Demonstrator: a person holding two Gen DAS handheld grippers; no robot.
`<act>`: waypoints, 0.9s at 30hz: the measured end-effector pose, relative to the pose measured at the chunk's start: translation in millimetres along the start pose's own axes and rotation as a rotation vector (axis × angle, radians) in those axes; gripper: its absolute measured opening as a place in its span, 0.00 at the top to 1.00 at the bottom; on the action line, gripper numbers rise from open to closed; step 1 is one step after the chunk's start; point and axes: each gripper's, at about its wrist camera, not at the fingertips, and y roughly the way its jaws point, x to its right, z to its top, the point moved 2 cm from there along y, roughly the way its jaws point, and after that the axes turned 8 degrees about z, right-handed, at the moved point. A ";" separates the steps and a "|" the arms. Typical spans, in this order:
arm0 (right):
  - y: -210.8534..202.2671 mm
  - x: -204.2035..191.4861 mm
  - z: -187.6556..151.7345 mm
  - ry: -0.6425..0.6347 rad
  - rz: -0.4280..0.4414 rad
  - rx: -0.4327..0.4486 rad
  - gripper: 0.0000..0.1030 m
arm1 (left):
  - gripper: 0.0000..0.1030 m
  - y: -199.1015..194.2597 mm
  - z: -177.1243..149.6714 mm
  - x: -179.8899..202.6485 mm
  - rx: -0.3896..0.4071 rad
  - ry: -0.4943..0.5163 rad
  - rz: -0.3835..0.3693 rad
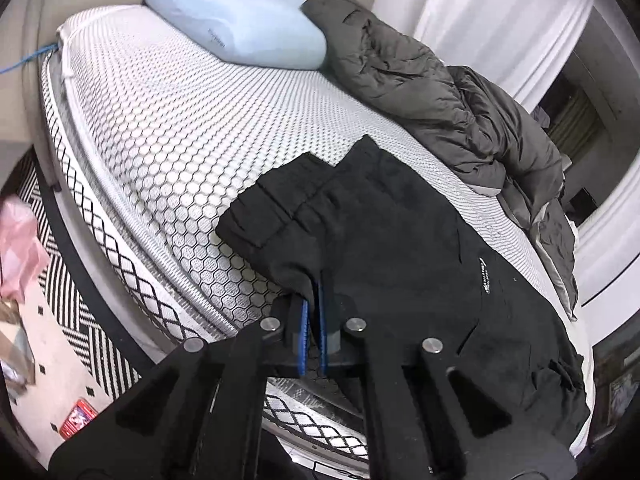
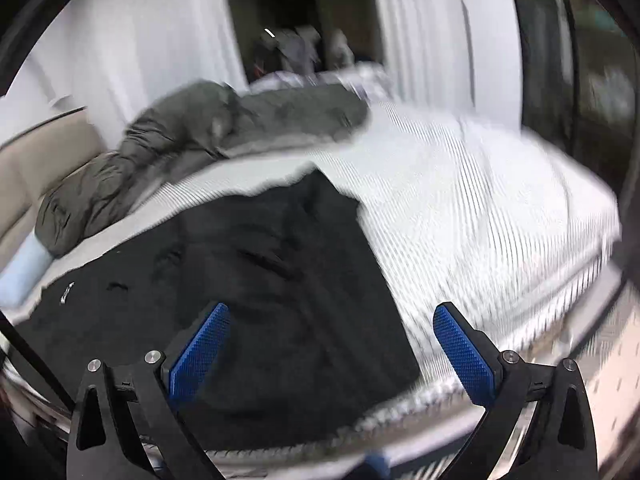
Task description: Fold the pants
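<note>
The black pants [image 1: 400, 248] lie spread on the bed's honeycomb-patterned mattress [image 1: 160, 128], near its front edge, and I take them as already doubled leg on leg, which would explain the two stacked waistband corners ahead of my left tool [image 1: 314, 304]. Their long axis runs crosswise in front of me: the gathered waistband points out to the left and away from that tool, while the legs trail off to its right, toward the right tool [image 2: 332, 320]. My left tool is clamped shut on a pinch of the near edge just below the waistband, the blue pads pressed together with cloth between them; I judge this grip is there to lift that end over for the next fold. My right tool hangs wide open above the leg end, holding nothing, with the hem edge just beyond its right pad [image 2: 460, 352]. Past the pants lie a dark grey quilt [image 1: 440, 92] and a pale blue pillow [image 1: 240, 28].
</note>
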 end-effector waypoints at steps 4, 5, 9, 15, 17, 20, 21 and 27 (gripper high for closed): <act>12.4 36.4 -22.7 0.220 0.101 -0.118 0.00 | 0.99 -3.0 -1.1 6.8 0.022 0.016 0.012; 14.3 39.8 -28.5 0.240 0.126 -0.133 0.00 | 0.99 -6.7 -4.6 9.8 0.022 0.019 0.012; 28.7 47.0 -47.0 0.330 0.180 -0.156 0.12 | 0.99 -9.4 -3.5 15.1 0.024 0.038 0.015; 46.6 47.2 -52.9 0.382 0.187 -0.135 0.53 | 0.99 -22.6 -4.5 13.3 0.042 0.063 0.014; 34.9 43.2 -51.2 0.346 0.203 -0.090 0.83 | 0.99 -28.8 -7.8 9.4 0.042 0.081 0.016; 20.6 43.3 -51.7 0.320 0.211 -0.073 0.85 | 0.98 -23.4 -11.5 0.9 0.014 0.079 0.025; 19.6 44.8 -50.7 0.324 0.236 -0.074 0.84 | 0.98 -20.0 -12.8 -2.6 0.003 0.068 0.023; 34.3 53.6 -46.0 0.383 0.215 -0.135 0.46 | 0.99 -5.0 -10.5 -4.0 -0.019 0.061 0.015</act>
